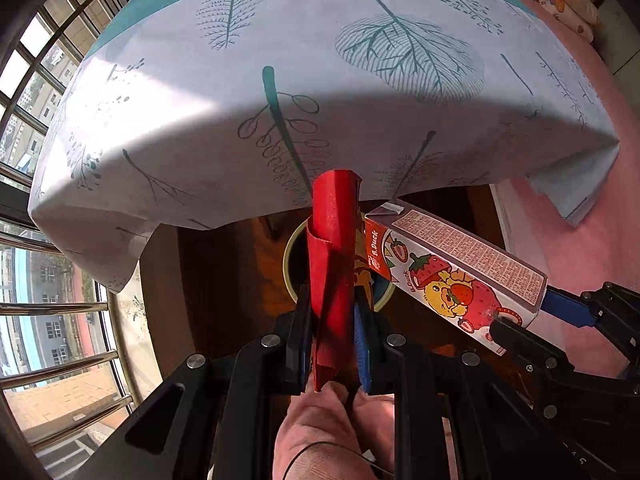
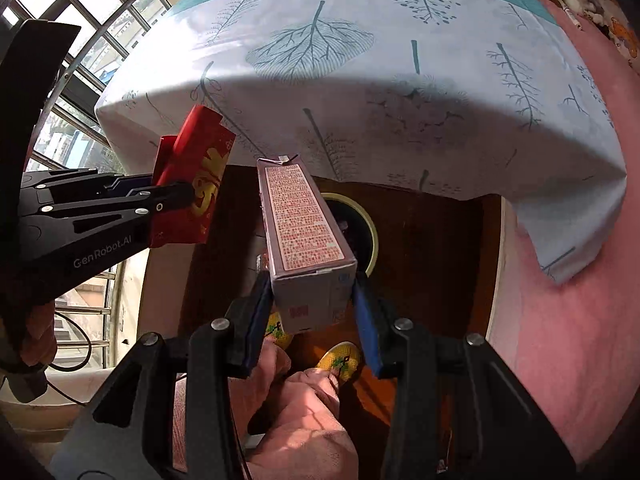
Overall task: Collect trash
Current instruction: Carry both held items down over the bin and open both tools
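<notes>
Red envelope (image 1: 332,256) with gold print. Carton (image 1: 452,276): white, red strawberry and yellow bear print. Tablecloth (image 1: 280,80): white, teal leaf pattern, teal band at 12 o'clock. Bin (image 2: 370,236) rim pale yellow-green. Floor (image 2: 432,240) dark brown.

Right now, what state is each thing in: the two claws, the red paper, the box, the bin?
left gripper: shut on the red envelope, pointing down.
red envelope: curled, clamped, above the bin.
right gripper: shut on the carton's end.
carton: held, top flap torn open, tilted towards the bin.
bin: on the floor, open-topped, dark inside.
tablecloth: draped over the table edge, hanging.
</notes>
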Tool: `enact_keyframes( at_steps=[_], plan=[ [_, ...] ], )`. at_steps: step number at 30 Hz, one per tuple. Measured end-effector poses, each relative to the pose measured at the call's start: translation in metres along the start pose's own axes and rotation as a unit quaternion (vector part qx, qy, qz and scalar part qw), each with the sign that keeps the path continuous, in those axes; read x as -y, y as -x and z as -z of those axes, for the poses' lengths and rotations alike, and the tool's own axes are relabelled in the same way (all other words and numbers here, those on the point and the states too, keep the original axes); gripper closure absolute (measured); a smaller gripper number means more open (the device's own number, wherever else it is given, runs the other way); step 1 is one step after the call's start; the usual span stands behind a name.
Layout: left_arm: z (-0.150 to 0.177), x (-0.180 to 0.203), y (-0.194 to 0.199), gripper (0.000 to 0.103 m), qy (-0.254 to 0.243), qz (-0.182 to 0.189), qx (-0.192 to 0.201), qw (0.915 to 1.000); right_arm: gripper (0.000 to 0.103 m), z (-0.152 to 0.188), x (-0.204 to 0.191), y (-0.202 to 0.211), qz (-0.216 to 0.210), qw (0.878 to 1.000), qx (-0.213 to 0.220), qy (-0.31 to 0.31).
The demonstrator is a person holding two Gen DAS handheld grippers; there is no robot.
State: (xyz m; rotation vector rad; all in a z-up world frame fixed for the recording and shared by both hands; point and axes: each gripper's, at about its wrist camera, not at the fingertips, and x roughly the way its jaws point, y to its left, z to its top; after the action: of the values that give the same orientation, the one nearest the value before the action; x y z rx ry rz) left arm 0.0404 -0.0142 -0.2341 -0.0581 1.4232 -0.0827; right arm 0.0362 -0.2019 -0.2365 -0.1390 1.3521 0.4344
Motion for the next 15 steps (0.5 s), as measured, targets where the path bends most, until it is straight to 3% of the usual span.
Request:
enact_keyframes(
  at_steps=[7, 15],
  plan=[
    [-0.003, 0.001, -0.084, 0.085, -0.003, 0.005, -0.023, 0.9997, 0.066, -0.003, 0.013, -0.091, 0.029, 0.999, -0.024, -0.021],
    [-0.017, 0.001, -0.154, 0.079, -0.014, -0.001, -0.026, 0.9995, 0.065, -0.005, 0.029, -0.175, 0.026, 0.996, -0.041, -0.071]
  ],
)
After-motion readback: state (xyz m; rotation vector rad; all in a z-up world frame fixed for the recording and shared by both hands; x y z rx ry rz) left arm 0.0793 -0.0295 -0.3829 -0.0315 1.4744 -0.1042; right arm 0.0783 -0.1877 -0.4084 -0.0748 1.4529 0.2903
